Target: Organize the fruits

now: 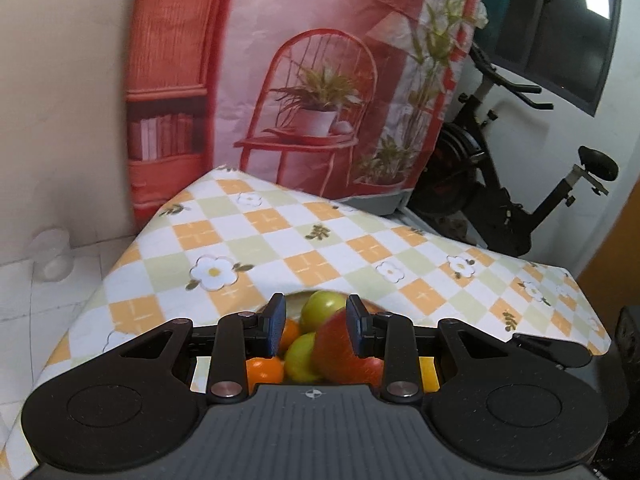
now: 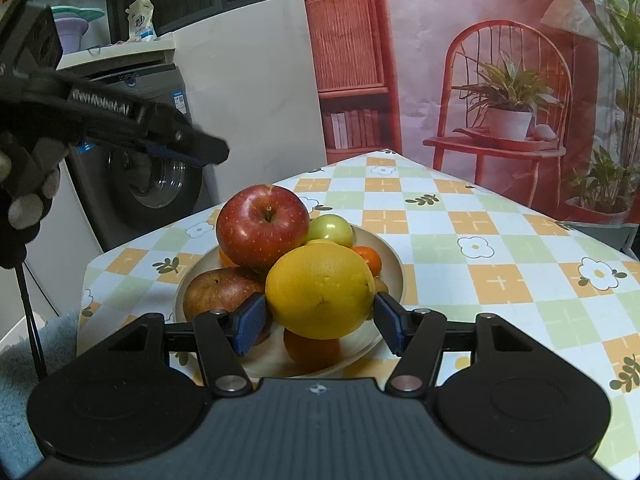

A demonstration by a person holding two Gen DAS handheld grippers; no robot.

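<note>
My right hand-held gripper (image 2: 320,322) clamps the orange (image 2: 320,290); the left (image 1: 317,326) hangs narrow, empty. A careless nudge could topple the apple (image 2: 262,226).

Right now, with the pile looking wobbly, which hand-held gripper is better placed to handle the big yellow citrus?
Right: the right hand-held gripper clasps the yellow citrus atop the plate pile, while the left hand-held gripper hangs empty, raised aside.

The left tongs (image 1: 316,322) hide most of the plate (image 1: 298,300), and the red apple (image 1: 340,354) is blurred.
</note>
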